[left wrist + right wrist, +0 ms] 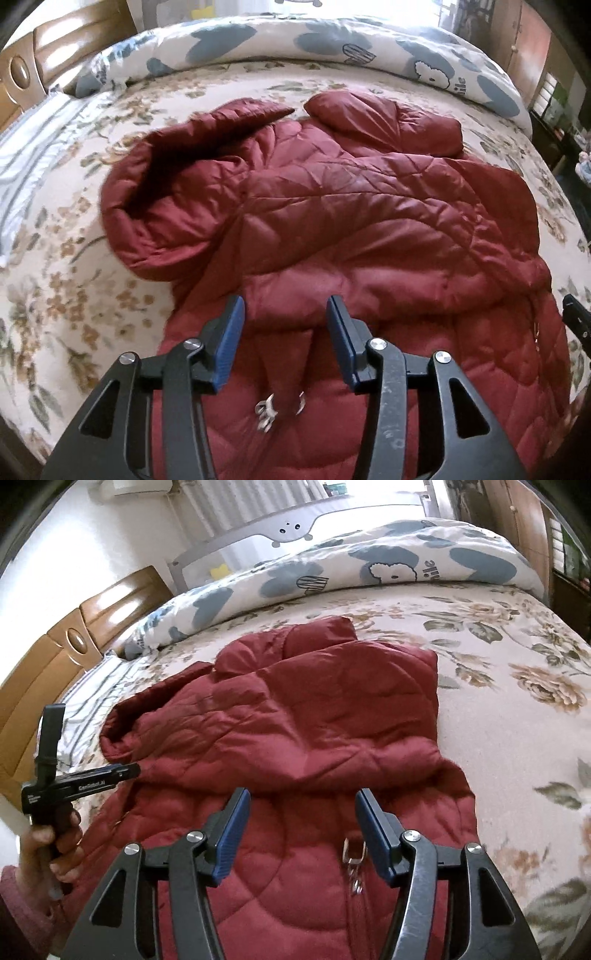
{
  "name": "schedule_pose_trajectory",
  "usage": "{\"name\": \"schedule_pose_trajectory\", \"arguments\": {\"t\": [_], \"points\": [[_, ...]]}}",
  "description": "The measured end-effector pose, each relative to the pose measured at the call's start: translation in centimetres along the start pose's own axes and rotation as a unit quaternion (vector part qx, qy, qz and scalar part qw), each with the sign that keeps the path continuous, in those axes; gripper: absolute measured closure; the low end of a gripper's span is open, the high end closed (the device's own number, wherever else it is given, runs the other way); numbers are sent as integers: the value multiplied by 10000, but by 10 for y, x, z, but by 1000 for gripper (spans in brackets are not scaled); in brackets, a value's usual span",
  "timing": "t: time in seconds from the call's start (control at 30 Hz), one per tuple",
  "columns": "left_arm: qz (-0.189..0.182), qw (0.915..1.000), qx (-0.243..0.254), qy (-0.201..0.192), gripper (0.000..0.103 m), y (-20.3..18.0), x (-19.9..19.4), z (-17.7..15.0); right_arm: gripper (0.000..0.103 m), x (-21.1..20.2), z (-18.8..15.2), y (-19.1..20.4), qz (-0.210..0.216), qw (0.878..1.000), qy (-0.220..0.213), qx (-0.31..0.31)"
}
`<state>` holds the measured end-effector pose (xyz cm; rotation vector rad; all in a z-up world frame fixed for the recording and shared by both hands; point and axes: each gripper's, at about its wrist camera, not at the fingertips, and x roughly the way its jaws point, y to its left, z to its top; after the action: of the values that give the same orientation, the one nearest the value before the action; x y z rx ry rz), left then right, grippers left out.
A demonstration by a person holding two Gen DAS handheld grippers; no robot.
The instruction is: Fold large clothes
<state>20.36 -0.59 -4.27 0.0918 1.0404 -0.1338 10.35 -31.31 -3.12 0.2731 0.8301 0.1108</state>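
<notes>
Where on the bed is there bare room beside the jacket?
Bare bedspread lies right of the red jacket, up to the rolled duvet. A narrower strip lies between jacket and pillow. The middle is crowded.

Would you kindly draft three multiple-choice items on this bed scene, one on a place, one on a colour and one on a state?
1. Where does the quilted jacket lie?
A. on the floral bedspread
B. on the wooden headboard
C. on the floor

2. What colour is the jacket?
A. navy
B. dark red
C. green

3. How do the jaws of the left gripper and the right gripper stand?
A. both clamped on cloth
B. left clamped, right apart
C. both apart, nothing pinched

Answers: 1 A, flowered cloth shows round the jacket on all sides; 2 B, it is dark red in both views; 3 C, bare jacket shows in each gap.
</notes>
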Motion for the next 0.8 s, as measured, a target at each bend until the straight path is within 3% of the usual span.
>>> {"name": "schedule_pose_trajectory", "arguments": {"t": [0.27,0.37,0.5,0.6,0.8], "points": [[358,9992,71,-166,55,14,-23,1,42,-22,-12,16,272,9996,-23,5],[472,9984,184,-251,48,15,-27,11,42,-29,-14,23,368,9993,-46,-11],[720,9958,327,-464,33,17,-29,43,41,-31,-14,31,492,9988,-54,-28],[1181,9898,506,-614,24,15,-18,79,41,-29,-13,34,587,9983,-26,-8],[1643,9834,720,-287,24,20,37,131,39,-27,-10,25,714,9972,-30,231]]}}
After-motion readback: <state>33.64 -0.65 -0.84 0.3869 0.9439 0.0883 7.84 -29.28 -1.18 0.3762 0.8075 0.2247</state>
